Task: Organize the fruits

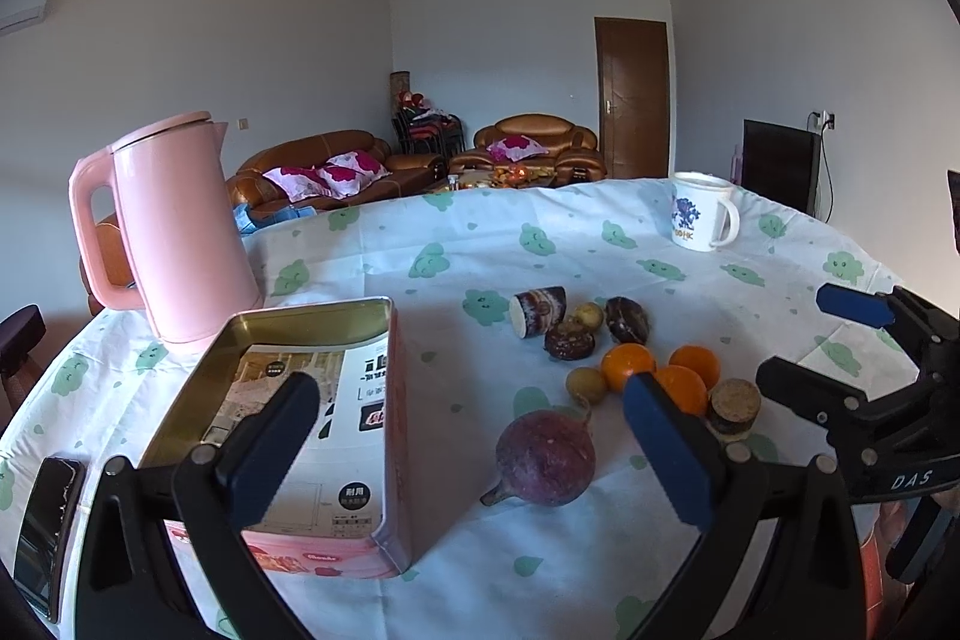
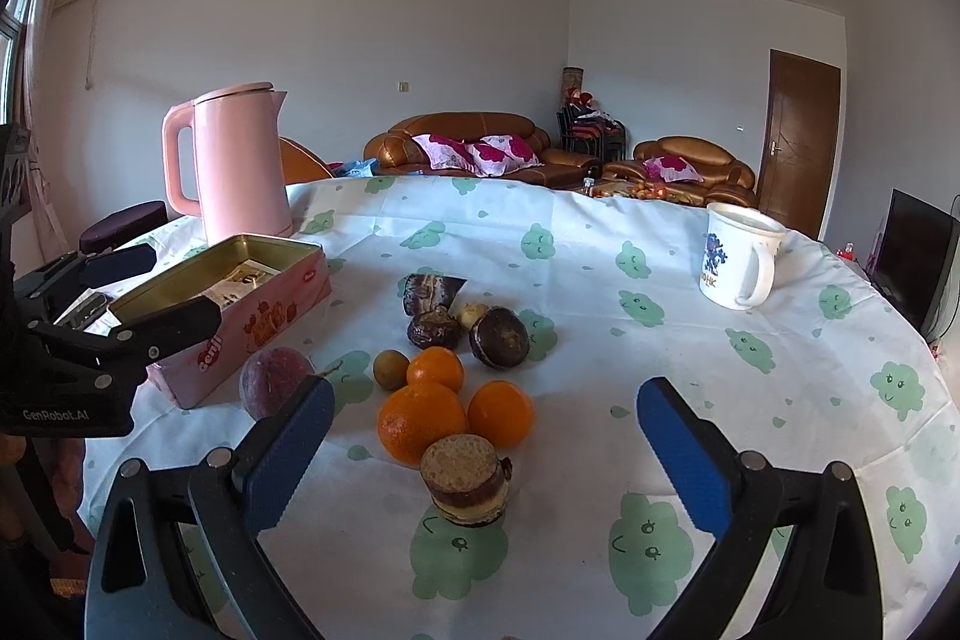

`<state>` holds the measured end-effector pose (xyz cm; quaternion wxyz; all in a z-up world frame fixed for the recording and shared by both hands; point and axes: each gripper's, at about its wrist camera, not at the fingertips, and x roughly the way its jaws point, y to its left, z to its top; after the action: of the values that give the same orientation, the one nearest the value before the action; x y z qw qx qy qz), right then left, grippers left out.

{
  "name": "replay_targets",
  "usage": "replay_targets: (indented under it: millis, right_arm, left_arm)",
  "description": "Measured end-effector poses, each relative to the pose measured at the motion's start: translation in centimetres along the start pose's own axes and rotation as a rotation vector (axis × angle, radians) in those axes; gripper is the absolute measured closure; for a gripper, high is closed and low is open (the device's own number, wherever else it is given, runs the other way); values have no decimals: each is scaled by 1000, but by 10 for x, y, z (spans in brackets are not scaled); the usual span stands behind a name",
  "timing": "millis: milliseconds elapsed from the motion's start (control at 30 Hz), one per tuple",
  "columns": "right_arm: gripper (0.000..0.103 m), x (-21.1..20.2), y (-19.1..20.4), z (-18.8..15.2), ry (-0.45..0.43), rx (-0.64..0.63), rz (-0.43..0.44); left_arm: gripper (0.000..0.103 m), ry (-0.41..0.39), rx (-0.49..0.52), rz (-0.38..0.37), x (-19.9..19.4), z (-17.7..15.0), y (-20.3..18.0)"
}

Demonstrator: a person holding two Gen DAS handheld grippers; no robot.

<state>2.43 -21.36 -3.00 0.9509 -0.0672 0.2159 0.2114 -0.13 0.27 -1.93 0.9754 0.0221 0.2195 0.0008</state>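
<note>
1. Pink kettle (image 2: 237, 160) stood near the table's (image 2: 600, 244) far left edge, upright, lid on.
2. Just in front of it lay a pink tin box (image 2: 240, 316), open, with printed papers inside.
3. At the left edge beside the box, a phone (image 1: 48, 514) lay flat.
4. The left gripper (image 1: 474, 448) hovered over the box's near corner, its blue pads spread wide and holding nothing.
5. A purple round fruit (image 1: 546, 460) sat just beside the box's right wall.
6. Three oranges (image 2: 420, 421) clustered mid-table, with small yellowish fruits (image 2: 390, 370) and dark brown pieces (image 2: 498, 337) just behind them.
7. The right gripper (image 2: 486, 451) hung above the near edge, fingers wide apart and empty, a cut brown piece (image 2: 468, 478) between them on the cloth.
8. A white mug (image 2: 738, 256) stood near the far right edge.
</note>
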Motion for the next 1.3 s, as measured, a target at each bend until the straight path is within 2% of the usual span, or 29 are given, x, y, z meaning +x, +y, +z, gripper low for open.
replay_targets:
  millis: [267,333,400,467,700,767,800,867,933,1033,1200,1300]
  right_arm:
    - [2,19,1,-17,67,-33,19]
    - [10,24,1,-20,94,-37,24]
    - [33,32,0,-22,131,-33,36]
    - [39,37,-2,-23,162,-22,58]
    - [40,44,1,-23,210,-42,72]
    - [47,46,1,-24,225,-38,78]
    - [51,48,1,-24,231,-34,85]
    - [55,49,0,-24,242,-27,96]
    - [57,51,-1,-25,246,-22,102]
    - [58,51,-1,-24,246,-14,110]
    - [58,47,-1,-24,222,-12,116]
    - [58,46,-2,-24,210,-8,117]
  left_arm:
    - [1,49,27,-46,15,-7,-13]
    - [8,65,47,-54,19,-7,-19]
    - [20,95,65,-71,26,-8,-24]
    - [23,120,75,-85,31,-9,-27]
    - [26,188,93,-124,45,-12,-33]
    - [28,213,103,-131,50,-13,-36]
    - [32,224,103,-133,52,-13,-36]
    - [37,248,99,-141,58,-13,-36]
    - [38,264,96,-140,62,-13,-35]
    - [38,270,90,-147,63,-13,-35]
    - [50,259,56,-151,62,-13,-28]
    - [51,256,46,-158,63,-13,-25]
